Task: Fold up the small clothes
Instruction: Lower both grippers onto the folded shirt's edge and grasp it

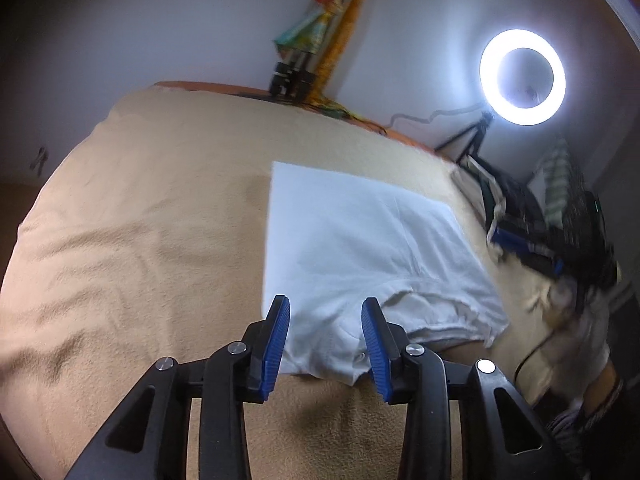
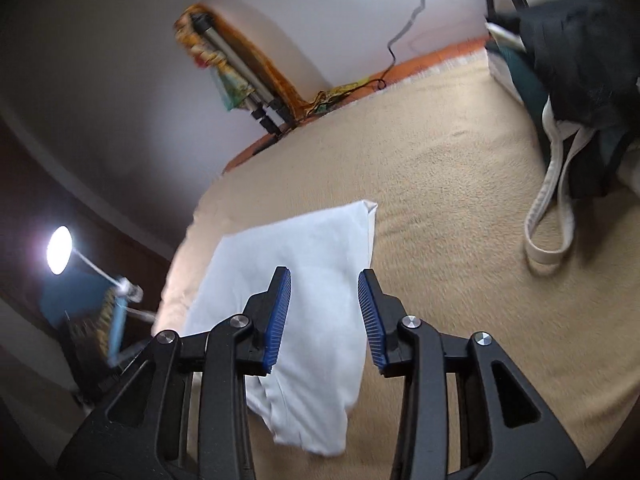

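On the beige bed [image 1: 140,220], a white garment [image 1: 360,248] lies partly folded, just beyond the left gripper [image 1: 326,306], fingers wide and empty. Right gripper [image 2: 325,276] hovers over it, equally wide. Pinching one layer only could undo the fold.

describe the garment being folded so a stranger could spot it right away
Start from the beige blanket that covers the bed. The white garment lies flat on it, between both open grippers' blue fingers. It is the only plain white piece there; the pile at the blanket's edge is mostly dark.
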{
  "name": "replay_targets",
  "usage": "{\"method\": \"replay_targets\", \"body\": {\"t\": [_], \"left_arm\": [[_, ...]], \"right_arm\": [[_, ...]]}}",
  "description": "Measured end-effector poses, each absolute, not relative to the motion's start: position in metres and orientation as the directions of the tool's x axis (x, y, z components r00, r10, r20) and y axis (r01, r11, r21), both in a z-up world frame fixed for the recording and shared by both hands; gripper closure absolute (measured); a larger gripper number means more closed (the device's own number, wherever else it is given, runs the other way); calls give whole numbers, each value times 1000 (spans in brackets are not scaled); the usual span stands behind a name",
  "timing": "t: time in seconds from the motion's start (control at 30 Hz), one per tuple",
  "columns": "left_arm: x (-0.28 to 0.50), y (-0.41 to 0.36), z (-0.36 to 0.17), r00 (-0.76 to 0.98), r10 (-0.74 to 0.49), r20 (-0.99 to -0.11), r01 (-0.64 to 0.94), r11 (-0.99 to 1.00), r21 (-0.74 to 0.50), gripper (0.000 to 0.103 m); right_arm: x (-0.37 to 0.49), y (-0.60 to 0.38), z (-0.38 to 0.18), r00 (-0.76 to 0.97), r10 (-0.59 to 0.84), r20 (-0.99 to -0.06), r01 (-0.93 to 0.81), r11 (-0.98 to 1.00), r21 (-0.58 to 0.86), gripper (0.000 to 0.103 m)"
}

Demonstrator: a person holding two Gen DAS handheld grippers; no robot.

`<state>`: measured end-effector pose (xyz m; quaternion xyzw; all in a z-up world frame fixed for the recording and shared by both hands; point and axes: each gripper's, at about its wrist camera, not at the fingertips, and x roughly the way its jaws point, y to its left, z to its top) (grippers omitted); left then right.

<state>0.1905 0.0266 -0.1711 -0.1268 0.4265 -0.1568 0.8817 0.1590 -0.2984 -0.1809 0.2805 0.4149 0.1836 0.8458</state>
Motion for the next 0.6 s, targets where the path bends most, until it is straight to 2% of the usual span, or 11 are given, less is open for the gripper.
{"method": "replay_targets", "body": {"t": [0.17, 0.4, 0.43, 0.47, 0.5, 0.6], "left_arm": [[194, 10, -194, 522, -366, -771, 199, 930, -308, 66], [194, 8, -198, 524, -364, -770, 214, 931, -295, 66], [194, 7, -198, 525, -362, -770, 216, 932, -291, 66], [194, 7, -197, 525, -362, -770, 217, 932, -291, 66], [194, 8, -197, 525, -366, -769, 218, 931, -294, 66], [192, 12, -195, 524, -371, -767, 214, 929, -302, 66]], "right_arm": [[192, -320, -210, 570, 613, -547, -24, 678, 735, 66], [235, -319, -234, 507, 677, -534, -22, 629, 777, 66], [240, -320, -237, 509, 680, -529, -13, 620, 784, 72], [244, -321, -240, 512, 681, -524, -5, 612, 791, 90], [246, -321, -242, 519, 685, -511, -4, 600, 800, 96], [248, -320, -231, 561, 628, -539, -13, 658, 753, 97]]}}
